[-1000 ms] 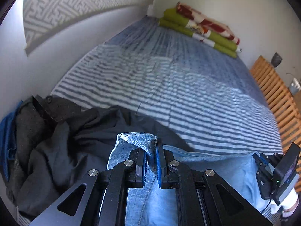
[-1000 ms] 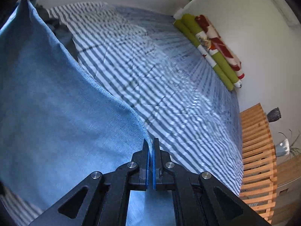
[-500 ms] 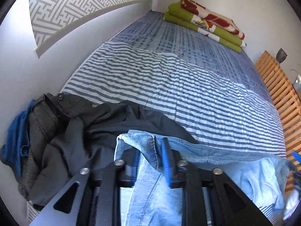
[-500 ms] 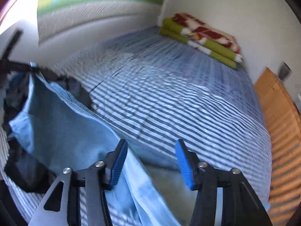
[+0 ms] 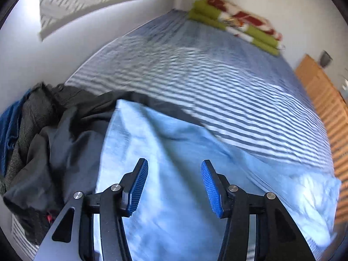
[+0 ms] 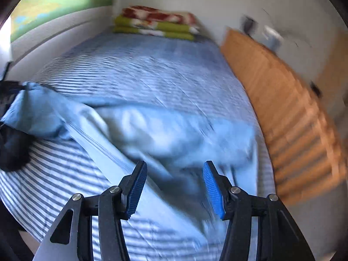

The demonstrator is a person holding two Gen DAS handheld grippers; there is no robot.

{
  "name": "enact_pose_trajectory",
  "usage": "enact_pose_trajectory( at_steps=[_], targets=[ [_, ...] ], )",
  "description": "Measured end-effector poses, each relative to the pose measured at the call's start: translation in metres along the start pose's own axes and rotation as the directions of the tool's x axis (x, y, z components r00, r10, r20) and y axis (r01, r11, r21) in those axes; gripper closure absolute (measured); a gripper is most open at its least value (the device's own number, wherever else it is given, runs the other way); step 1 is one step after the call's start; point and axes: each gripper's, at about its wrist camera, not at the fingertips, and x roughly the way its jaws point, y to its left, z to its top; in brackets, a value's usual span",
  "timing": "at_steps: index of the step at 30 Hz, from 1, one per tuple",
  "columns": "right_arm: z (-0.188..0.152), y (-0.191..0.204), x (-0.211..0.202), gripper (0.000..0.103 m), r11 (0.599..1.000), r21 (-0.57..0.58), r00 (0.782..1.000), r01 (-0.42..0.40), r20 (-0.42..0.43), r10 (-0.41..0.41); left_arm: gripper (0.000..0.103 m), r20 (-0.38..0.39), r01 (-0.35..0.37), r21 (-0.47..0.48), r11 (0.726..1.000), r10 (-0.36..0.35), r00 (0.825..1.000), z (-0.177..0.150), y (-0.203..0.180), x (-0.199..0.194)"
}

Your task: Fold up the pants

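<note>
Light blue jeans [image 5: 174,163] lie spread across the near part of the striped bed, blurred by motion in both views. In the left wrist view my left gripper [image 5: 175,187] hangs open above them, nothing between its blue pads. The right wrist view shows the jeans [image 6: 165,130] rumpled from the dark pile at left to the bed's right edge. My right gripper [image 6: 175,188] is open over them and holds nothing.
A heap of dark grey and blue clothes [image 5: 43,134] lies on the bed at the left by the wall. Folded green and red blankets [image 5: 235,24] sit at the far end. A wooden slatted frame [image 6: 293,117] runs along the bed's right side.
Both grippers have opened and let go of the jeans, which have dropped flat onto the bed. Both cameras have pulled back and tilted.
</note>
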Motion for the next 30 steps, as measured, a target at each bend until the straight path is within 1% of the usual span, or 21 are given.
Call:
enact_pose_trajectory(
  at_steps=[1, 3, 5, 6, 7, 9, 11, 13, 14, 16, 18, 19, 20, 21, 22, 23, 24, 26, 28, 29, 30],
  targets=[
    [-0.015, -0.014, 0.004, 0.053, 0.999, 0.043, 0.999, 0.020, -0.026, -0.019, 0.044, 0.007, 0.014, 0.021, 1.000, -0.015, 1.000, -0.004, -0.009, -0.006],
    [-0.045, -0.043, 0.016, 0.053, 0.989, 0.128, 0.995, 0.071, -0.078, -0.061, 0.043, 0.003, 0.047, 0.105, 0.993, -0.048, 0.999, -0.019, -0.041, -0.016],
    [-0.075, -0.071, 0.028, 0.053, 0.971, 0.202, 0.985, 0.131, -0.135, -0.105, 0.043, -0.011, 0.090, 0.183, 0.979, -0.090, 0.996, -0.038, -0.075, -0.022],
    [-0.092, -0.087, 0.035, 0.053, 0.956, 0.248, 0.978, 0.158, -0.172, -0.117, 0.043, -0.013, 0.104, 0.203, 0.974, -0.103, 0.995, -0.045, -0.088, -0.023],
    [-0.103, -0.098, 0.040, 0.053, 0.944, 0.285, 0.974, 0.167, -0.195, -0.113, 0.043, -0.019, 0.123, 0.226, 0.966, -0.122, 0.992, -0.055, -0.104, -0.024],
    [-0.119, -0.117, 0.046, 0.053, 0.922, 0.357, 0.974, 0.153, -0.215, -0.078, 0.043, -0.069, 0.185, 0.276, 0.943, -0.172, 0.983, -0.077, -0.141, -0.021],
    [-0.129, -0.132, 0.047, 0.053, 0.896, 0.429, 0.977, 0.115, -0.211, -0.024, 0.043, -0.118, 0.230, 0.326, 0.917, -0.202, 0.972, -0.097, -0.175, -0.014],
    [-0.131, -0.142, 0.047, 0.053, 0.873, 0.482, 0.983, 0.078, -0.185, 0.014, 0.043, -0.165, 0.271, 0.369, 0.889, -0.224, 0.960, -0.116, -0.206, -0.008],
    [-0.127, -0.148, 0.044, 0.053, 0.862, 0.503, 0.987, 0.064, -0.158, 0.019, 0.043, -0.190, 0.291, 0.386, 0.875, -0.233, 0.954, -0.126, -0.223, -0.004],
    [-0.108, -0.149, 0.042, 0.053, 0.870, 0.486, 0.991, 0.080, -0.133, -0.016, 0.043, -0.214, 0.309, 0.412, 0.857, -0.239, 0.947, -0.142, -0.249, 0.000],
    [-0.085, -0.147, 0.044, 0.053, 0.908, 0.408, 0.991, 0.097, -0.119, -0.052, 0.043, -0.241, 0.330, 0.439, 0.835, -0.244, 0.939, -0.156, -0.270, 0.002],
    [-0.073, -0.145, 0.050, 0.053, 0.926, 0.367, 0.992, 0.087, -0.120, -0.046, 0.043, -0.242, 0.334, 0.450, 0.828, -0.247, 0.938, -0.159, -0.276, 0.005],
    [-0.060, -0.142, 0.062, 0.053, 0.948, 0.316, 0.990, 0.045, -0.143, 0.001, 0.043, -0.239, 0.334, 0.468, 0.818, -0.246, 0.939, -0.164, -0.283, 0.004],
    [-0.052, -0.140, 0.075, 0.053, 0.957, 0.289, 0.985, 0.019, -0.168, 0.031, 0.043, -0.237, 0.331, 0.482, 0.812, -0.243, 0.941, -0.166, -0.288, 0.004],
    [-0.047, -0.139, 0.086, 0.053, 0.963, 0.269, 0.981, 0.016, -0.189, 0.036, 0.043, -0.240, 0.333, 0.485, 0.809, -0.243, 0.940, -0.167, -0.292, 0.007],
    [-0.042, -0.137, 0.105, 0.053, 0.972, 0.229, 0.974, 0.052, -0.225, 0.000, 0.043, -0.251, 0.341, 0.484, 0.806, -0.246, 0.936, -0.168, -0.296, 0.008],
    [-0.041, -0.138, 0.117, 0.053, 0.977, 0.203, 0.968, 0.070, -0.249, -0.018, 0.043, -0.257, 0.343, 0.487, 0.803, -0.243, 0.935, -0.168, -0.299, 0.012],
    [-0.043, -0.141, 0.148, 0.053, 0.982, 0.182, 0.951, 0.051, -0.310, 0.008, 0.043, -0.256, 0.325, 0.506, 0.799, -0.220, 0.941, -0.169, -0.305, 0.020],
    [-0.051, -0.147, 0.170, 0.053, 0.981, 0.171, 0.932, 0.094, -0.362, -0.026, 0.043, -0.259, 0.306, 0.509, 0.805, -0.196, 0.946, -0.170, -0.307, 0.030],
    [-0.054, -0.149, 0.176, 0.053, 0.981, 0.169, 0.926, 0.094, -0.378, -0.024, 0.043, -0.267, 0.303, 0.498, 0.812, -0.189, 0.945, -0.169, -0.306, 0.036],
    [-0.060, -0.153, 0.180, 0.053, 0.980, 0.183, 0.919, 0.076, -0.394, 0.002, 0.043, -0.278, 0.303, 0.484, 0.821, -0.184, 0.943, -0.168, -0.305, 0.043]
  ],
)
